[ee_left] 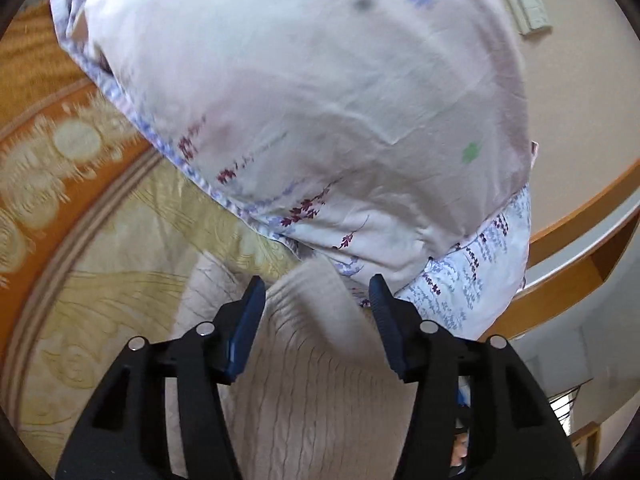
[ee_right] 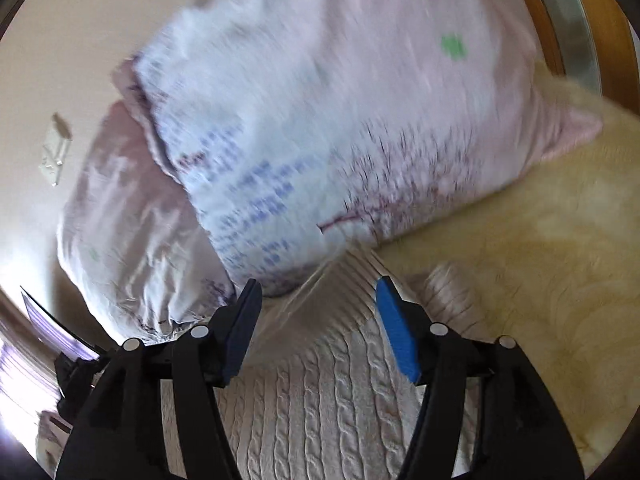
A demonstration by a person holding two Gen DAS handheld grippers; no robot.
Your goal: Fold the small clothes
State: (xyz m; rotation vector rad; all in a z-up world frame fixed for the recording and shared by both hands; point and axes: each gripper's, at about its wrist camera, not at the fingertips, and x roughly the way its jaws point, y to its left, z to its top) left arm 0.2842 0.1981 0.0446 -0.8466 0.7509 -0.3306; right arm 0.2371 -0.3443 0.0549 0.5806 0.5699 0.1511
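A pale pink cable-knit garment [ee_left: 304, 392] lies on the bed below my left gripper [ee_left: 318, 292]. A blurred ribbed part of it [ee_left: 320, 304] rises between the open blue pads, and I cannot tell if it touches them. In the right wrist view the same knit [ee_right: 320, 408] lies under my right gripper [ee_right: 318, 294], which is open, with a raised ribbed fold [ee_right: 340, 280] between the pads. Neither gripper visibly holds cloth.
A large pink pillow with a floral print [ee_left: 304, 112] stands just beyond the garment, with a second pillow [ee_right: 132, 232] beside it. The bedspread is cream and orange patterned [ee_left: 80, 208]. A wooden headboard [ee_left: 580, 208] and wall switches [ee_left: 528, 4] lie behind.
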